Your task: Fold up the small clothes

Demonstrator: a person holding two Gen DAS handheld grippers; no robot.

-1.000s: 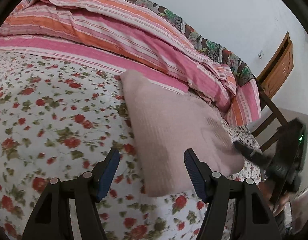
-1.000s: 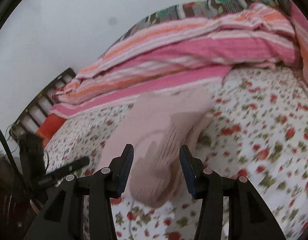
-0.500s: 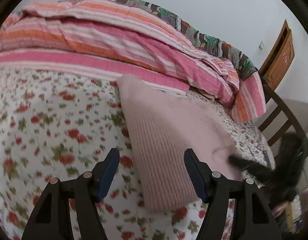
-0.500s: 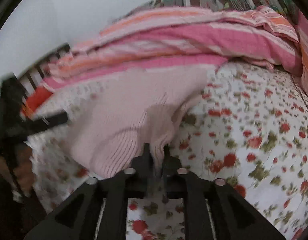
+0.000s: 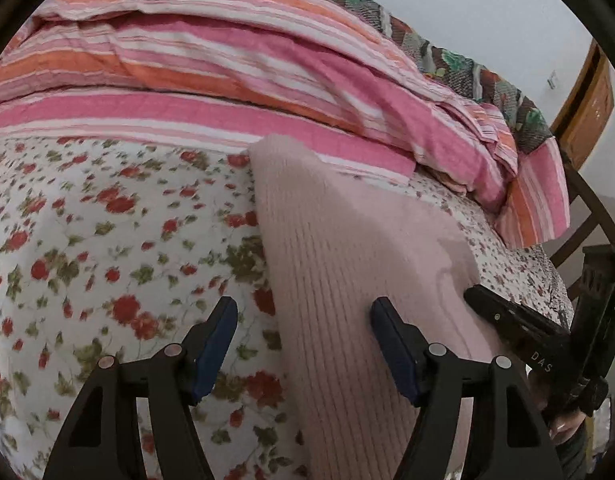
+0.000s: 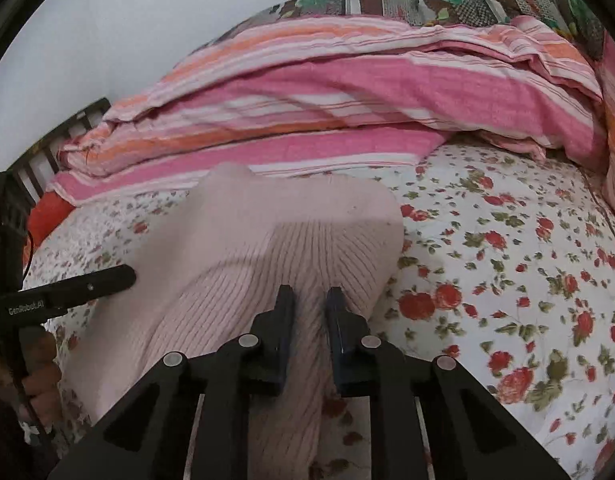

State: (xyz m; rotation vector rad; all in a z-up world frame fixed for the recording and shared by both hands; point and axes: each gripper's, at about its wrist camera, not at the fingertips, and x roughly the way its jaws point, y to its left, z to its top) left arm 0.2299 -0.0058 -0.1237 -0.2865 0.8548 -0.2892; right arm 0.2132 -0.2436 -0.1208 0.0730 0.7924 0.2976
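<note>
Right gripper point(image 6: 310, 304) closing, pinching pink knit's point(image 5: 347, 264) near edge; left gripper point(image 5: 303, 320) opening, empty. Next: left grabs the near-edge corner.

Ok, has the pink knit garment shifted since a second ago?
Yes. The pink knit garment is bunched and lifted at its near edge in the closing right gripper, nearer the striped quilt.

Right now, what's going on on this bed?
A person holding a gripper in each hand is folding a pink ribbed knit garment on a floral bedsheet. The right gripper is closing its jaws on a bunched edge of the knit, with the fabric between them. The left gripper is opening, its jaws astride the garment's other edge without pinching it. A striped quilt lies heaped behind.
</note>
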